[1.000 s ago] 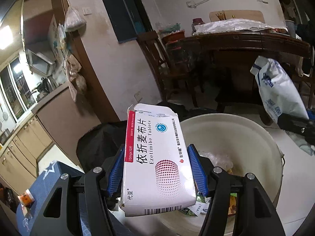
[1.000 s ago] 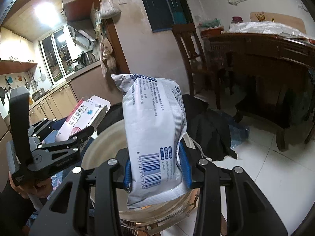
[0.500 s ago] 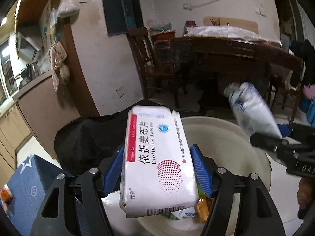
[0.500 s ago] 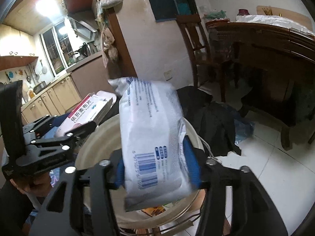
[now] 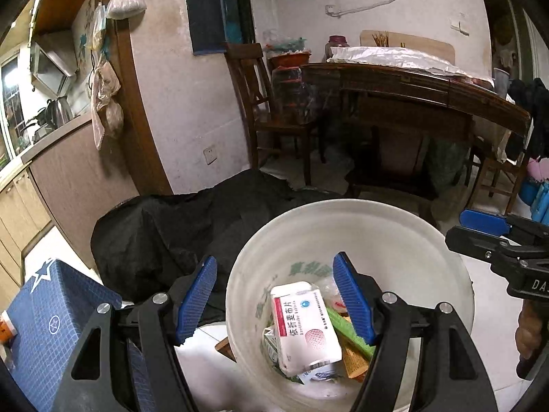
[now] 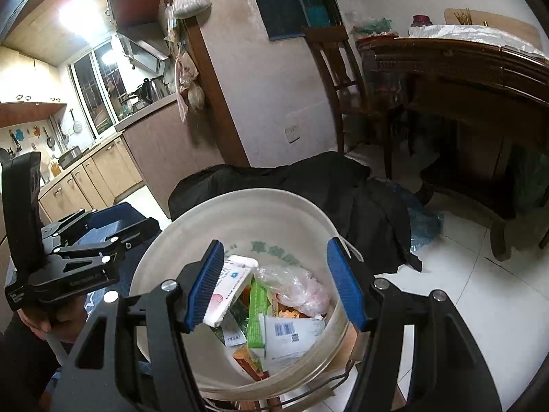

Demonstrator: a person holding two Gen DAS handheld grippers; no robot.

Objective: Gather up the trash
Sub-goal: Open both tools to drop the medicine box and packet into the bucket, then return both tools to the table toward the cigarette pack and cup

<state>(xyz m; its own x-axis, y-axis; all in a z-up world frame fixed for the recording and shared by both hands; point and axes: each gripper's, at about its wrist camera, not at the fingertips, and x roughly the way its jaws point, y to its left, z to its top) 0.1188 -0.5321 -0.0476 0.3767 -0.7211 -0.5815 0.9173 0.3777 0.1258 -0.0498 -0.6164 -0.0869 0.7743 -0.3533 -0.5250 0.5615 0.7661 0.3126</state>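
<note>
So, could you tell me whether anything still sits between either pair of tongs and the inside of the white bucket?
Nothing visible does. The left tongs and right tongs both hang open over the white bucket, whose mouth is uncovered. The tablet box and the white packet already lie inside with the other trash.

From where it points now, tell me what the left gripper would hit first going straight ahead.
Probably the medicine box lying atop the trash in the white bucket; the open left gripper aims into it, though depth is unclear.

The white bucket [image 5: 343, 213] has its near rim cut off by the lower edge.
</note>
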